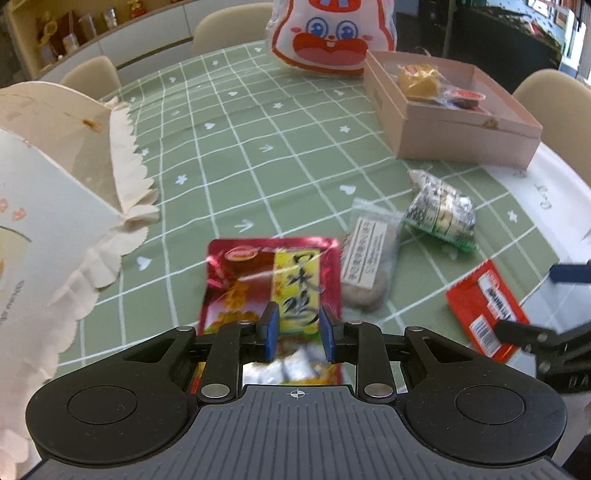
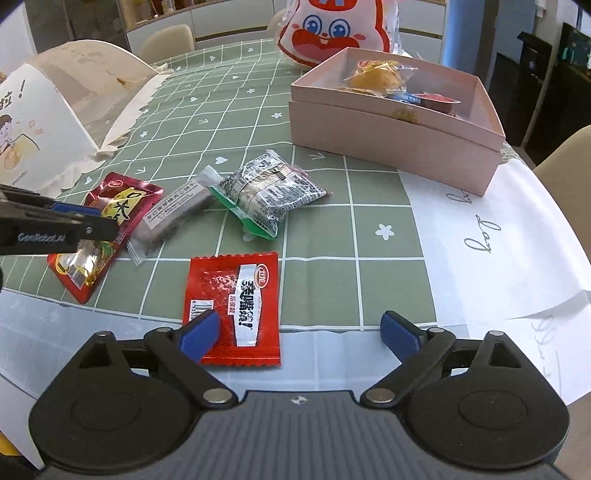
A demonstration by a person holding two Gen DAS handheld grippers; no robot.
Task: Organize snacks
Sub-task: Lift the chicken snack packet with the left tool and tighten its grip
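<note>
Two grippers are working near the pink box (image 2: pixel 391 147). Nearest us, our right gripper (image 2: pixel 299 332) is spreading its fingers wide over the red packet (image 2: pixel 236 306). Our left gripper (image 1: pixel 298 328) is pinching the crimson pouch (image 1: pixel 273 273), left of that box, on the surface (image 2: pixel 388 206).

We are looking at a home dining room. We are seeing a round table under a green checked tablecloth (image 2: pixel 388 192) printed with hearts and stars, and cream upholstered dining chairs (image 1: pixel 229 26) are standing around it. Behind them, a low white sideboard (image 1: pixel 147 40) is running along the wall, with an open shelf (image 1: pixel 70 33) holding jars and small ornaments. A dark cabinet (image 2: pixel 532 92) is standing off to the right.
</note>
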